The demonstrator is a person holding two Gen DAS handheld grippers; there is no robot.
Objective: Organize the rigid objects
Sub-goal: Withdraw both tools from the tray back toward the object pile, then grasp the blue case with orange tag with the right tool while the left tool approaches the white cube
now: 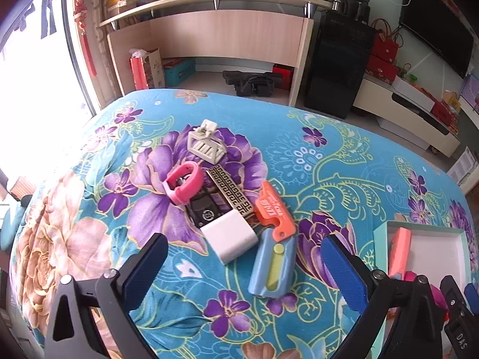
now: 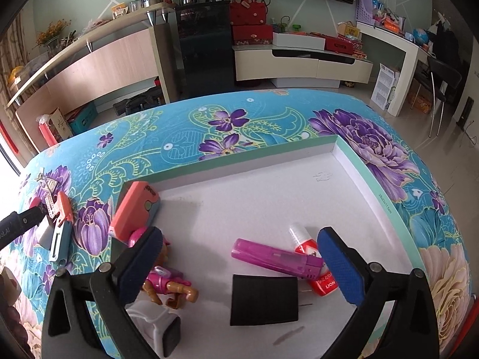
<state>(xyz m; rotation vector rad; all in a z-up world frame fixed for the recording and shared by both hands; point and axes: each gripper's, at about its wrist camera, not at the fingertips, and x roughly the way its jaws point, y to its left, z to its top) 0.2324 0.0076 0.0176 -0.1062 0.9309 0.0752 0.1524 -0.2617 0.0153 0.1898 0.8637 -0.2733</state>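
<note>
A pile of small rigid objects lies on the floral cloth in the left wrist view: a white clip (image 1: 205, 143), a pink watch (image 1: 182, 184), a gold-patterned strip (image 1: 230, 190), a white charger cube (image 1: 229, 237), an orange cutter (image 1: 274, 209) and a blue cutter (image 1: 272, 264). My left gripper (image 1: 244, 254) hangs open just short of the pile, holding nothing. My right gripper (image 2: 239, 254) stands open over the green-rimmed box (image 2: 269, 155), holding nothing. Inside the box lie a magenta case (image 2: 275, 257), a red tube (image 2: 317, 269), a black charger (image 2: 263, 299) and a pink toy figure (image 2: 167, 278).
An orange-and-grey case (image 2: 134, 209) leans on the box's left wall. A white-and-black item (image 2: 161, 329) sits at the box's near left corner. The box stands right of the pile. Beyond the cloth's far edge are a wooden counter (image 1: 227, 39) and a black cabinet (image 1: 338, 68).
</note>
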